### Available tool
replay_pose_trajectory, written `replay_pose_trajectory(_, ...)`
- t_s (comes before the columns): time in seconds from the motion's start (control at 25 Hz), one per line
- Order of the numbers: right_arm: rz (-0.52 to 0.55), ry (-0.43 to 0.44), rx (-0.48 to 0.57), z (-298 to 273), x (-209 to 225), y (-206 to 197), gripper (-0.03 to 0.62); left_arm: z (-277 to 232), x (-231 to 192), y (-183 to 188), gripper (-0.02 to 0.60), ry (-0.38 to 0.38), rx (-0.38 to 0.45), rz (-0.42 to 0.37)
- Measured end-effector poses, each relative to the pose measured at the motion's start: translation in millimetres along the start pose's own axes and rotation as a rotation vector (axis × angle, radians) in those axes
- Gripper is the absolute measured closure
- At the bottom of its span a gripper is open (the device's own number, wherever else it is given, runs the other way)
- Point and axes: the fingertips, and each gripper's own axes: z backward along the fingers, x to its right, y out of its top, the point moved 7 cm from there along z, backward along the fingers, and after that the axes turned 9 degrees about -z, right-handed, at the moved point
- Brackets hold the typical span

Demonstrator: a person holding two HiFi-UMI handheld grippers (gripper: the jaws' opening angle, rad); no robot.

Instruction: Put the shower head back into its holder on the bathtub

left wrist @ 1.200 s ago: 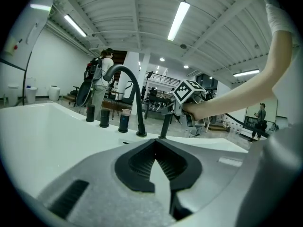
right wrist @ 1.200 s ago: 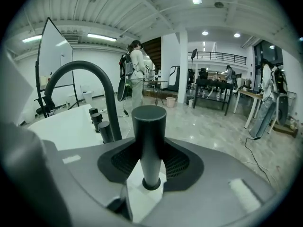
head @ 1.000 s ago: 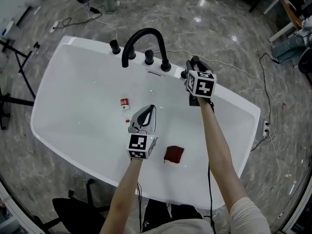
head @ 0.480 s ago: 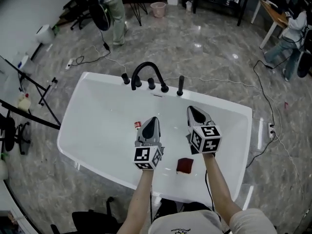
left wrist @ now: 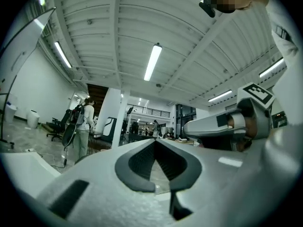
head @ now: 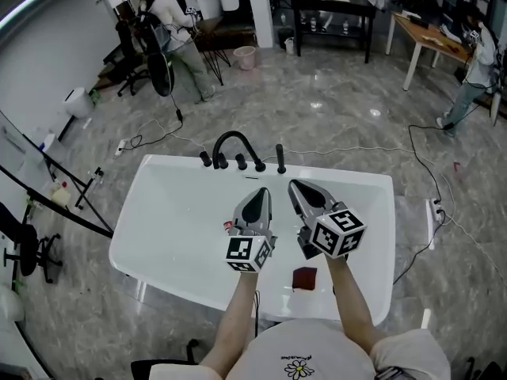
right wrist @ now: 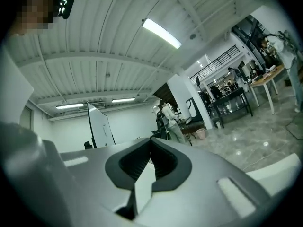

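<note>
Item 1, shower head (head: 280, 157): black, standing upright in its holder on the far rim of the bathtub (head: 178, 212), just right of the faucet (head: 232, 142) and its knobs. 1 second ago my right gripper was down at that spot on the rim; now nothing touches the shower head.

Item 2, right gripper (head: 295, 185): jaws together, nothing between them, lifted clear and held about level above the bathtub.

Item 3, left gripper (head: 261, 195): jaws together too, empty, raised beside item 2 (it was low inside the bathtub before).

Item 4, red cloth (head: 304, 278): lying inside the bathtub near me, untouched.

Reading: I judge the placement done. Both grippers have withdrawn, and only checking that the shower head sits firm remains.
</note>
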Motion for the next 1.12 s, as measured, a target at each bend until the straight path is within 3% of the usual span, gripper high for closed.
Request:
replay_pose_trajectory(0.36,0.202,-0.104,-0.01,24.7,-12.3,-3.4,0.586,-4.4,12.2,20.8,0.584,0.013,0.012,-0.065)
replay_pose_trajectory(0.64,0.2,-0.158,-0.041,33.0,-2.0,-9.7,0.588,-4.3,18.7,15.9,0.584,0.026,-0.035,-0.08)
replay_pose_trajectory(1.12,0.186,-0.128,-0.087,28.0,1.7,-21.5,0.587,0.3,16.9,2.4,0.584,0.037,-0.067,-0.055)
